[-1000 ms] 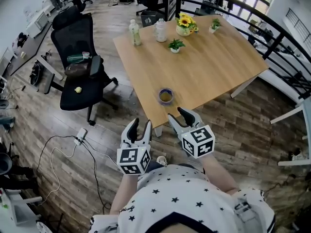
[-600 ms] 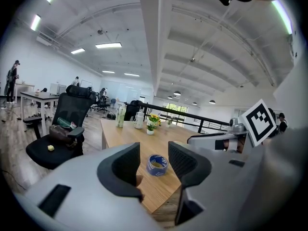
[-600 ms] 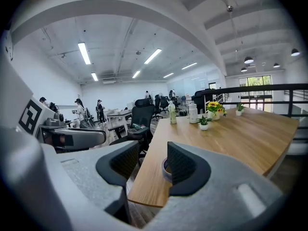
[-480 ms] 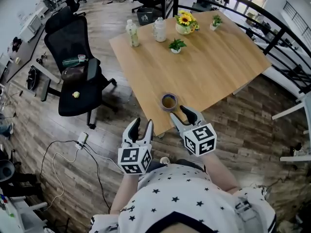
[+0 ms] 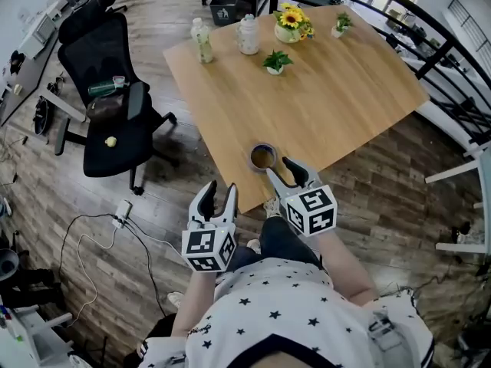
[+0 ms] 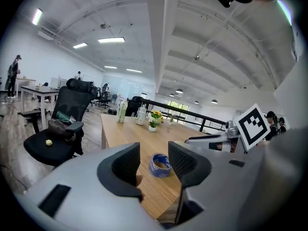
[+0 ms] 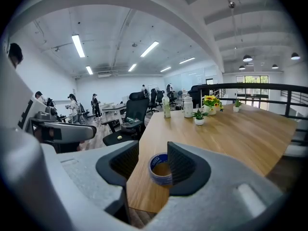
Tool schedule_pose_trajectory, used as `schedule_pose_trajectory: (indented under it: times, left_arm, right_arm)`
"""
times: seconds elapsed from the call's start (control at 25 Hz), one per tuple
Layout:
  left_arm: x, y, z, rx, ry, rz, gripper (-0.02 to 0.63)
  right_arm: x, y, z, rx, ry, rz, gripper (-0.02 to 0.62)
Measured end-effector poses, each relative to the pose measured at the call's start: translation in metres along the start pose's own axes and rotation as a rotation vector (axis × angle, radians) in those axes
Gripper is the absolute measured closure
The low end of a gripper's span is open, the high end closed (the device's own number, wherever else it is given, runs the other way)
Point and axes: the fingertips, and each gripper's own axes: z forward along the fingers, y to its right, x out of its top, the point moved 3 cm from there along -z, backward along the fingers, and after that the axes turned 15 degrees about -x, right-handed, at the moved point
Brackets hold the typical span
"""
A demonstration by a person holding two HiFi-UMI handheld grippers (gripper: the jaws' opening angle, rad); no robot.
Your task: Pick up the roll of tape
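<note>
A blue roll of tape (image 5: pixel 262 157) lies flat near the front corner of the wooden table (image 5: pixel 330 98). My right gripper (image 5: pixel 282 171) is open, its fingertips just short of the roll on its near right side. In the right gripper view the tape (image 7: pixel 160 169) sits a little beyond the two parted jaws of the right gripper (image 7: pixel 153 162). My left gripper (image 5: pixel 218 198) is open too, off the table's edge and over the floor. In the left gripper view the tape (image 6: pixel 160 164) shows farther off between the left gripper (image 6: pixel 154 155) jaws. Neither gripper touches the roll.
At the table's far side stand a bottle (image 5: pixel 201 41), a jar (image 5: pixel 247 35), a sunflower pot (image 5: pixel 290 23) and two small plants (image 5: pixel 276 62). A black office chair (image 5: pixel 115 121) stands left of the table. A cable and plug (image 5: pixel 123 213) lie on the floor. A black railing (image 5: pixel 430 44) runs along the right.
Both grippers have moved forward towards the table. The right gripper's fingertips now reach over the table edge next to the tape; one second ago they were well short of it.
</note>
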Motion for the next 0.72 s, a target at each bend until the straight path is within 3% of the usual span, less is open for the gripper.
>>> schedule_pose_trajectory:
  times: [0.72]
  left_arm:
    - [0.001,-0.042,0.045,0.081,-0.038,-0.049,0.43]
  right_arm:
    - [-0.037,0.033,0.096,0.012,-0.179,-0.082,0.428]
